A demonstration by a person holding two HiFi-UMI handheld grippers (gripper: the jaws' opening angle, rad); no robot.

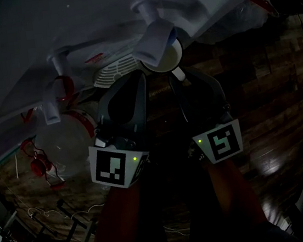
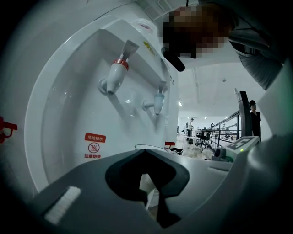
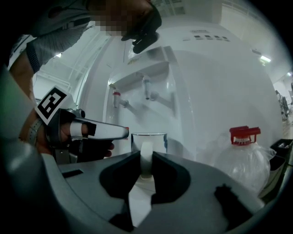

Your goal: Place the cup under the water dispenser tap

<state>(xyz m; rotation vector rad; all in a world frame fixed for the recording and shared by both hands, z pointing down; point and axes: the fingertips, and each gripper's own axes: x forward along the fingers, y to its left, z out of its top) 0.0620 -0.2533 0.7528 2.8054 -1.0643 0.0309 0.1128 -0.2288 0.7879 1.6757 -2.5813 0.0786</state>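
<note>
Cup (image 3: 149, 140): a clear, straight-walled cylinder with a white loop handle (image 3: 146, 161). Whether it holds any liquid cannot be told. It is carried off the ground by the right gripper (image 3: 146, 154), whose jaws are clamped on the handle from both sides. In the head view the cup sits directly below the blue tap (image 1: 154, 37), with the spout overlapping the rim. Whether the cup is squarely centred under the spout cannot be told.

Left gripper (image 2: 146, 153): jaws are closed tip to tip with nothing between them. It is level with the cup and just to its left.

Water dispenser (image 3: 215, 91): glossy white moulded plastic. A smooth curved recess houses the blue tap on the right and the red tap (image 2: 117, 74) on the left.

Jug (image 3: 242, 162): large, rounded, clear plastic with a red cap. It stands right of the dispenser, and its fill cannot be judged.

Floor (image 1: 269, 91): dark wooden planks.
</note>
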